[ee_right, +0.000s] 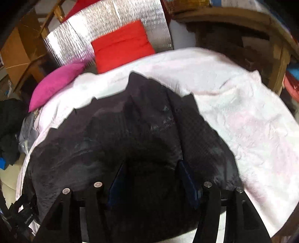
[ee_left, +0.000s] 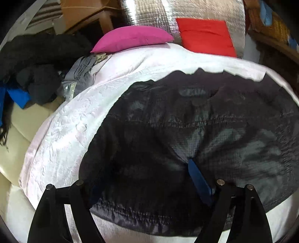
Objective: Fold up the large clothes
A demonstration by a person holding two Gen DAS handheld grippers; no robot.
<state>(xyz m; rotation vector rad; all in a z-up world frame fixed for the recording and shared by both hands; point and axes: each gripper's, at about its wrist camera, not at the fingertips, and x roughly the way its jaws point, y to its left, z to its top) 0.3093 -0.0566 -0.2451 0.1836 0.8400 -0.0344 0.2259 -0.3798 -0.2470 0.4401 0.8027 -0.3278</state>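
Note:
A large black quilted garment point(ee_left: 196, 130) lies spread on a white bed cover point(ee_left: 78, 119); it also shows in the right wrist view point(ee_right: 130, 134). My left gripper point(ee_left: 149, 179) is at the garment's near hem; one blue finger point(ee_left: 198, 177) shows, the other is hidden under fabric that bunches between the jaws. My right gripper point(ee_right: 151, 177) is low on the garment, with both blue fingers point(ee_right: 186, 179) showing and dark fabric bunched between them. The white cover point(ee_right: 243, 121) lies to its right.
A pink pillow point(ee_left: 132, 37) and a red cushion point(ee_left: 205, 36) lie at the head of the bed against a silver quilted panel point(ee_left: 186, 11). A pile of dark and grey clothes point(ee_left: 41, 74) sits at the left. Wooden furniture point(ee_right: 261, 37) stands at the right.

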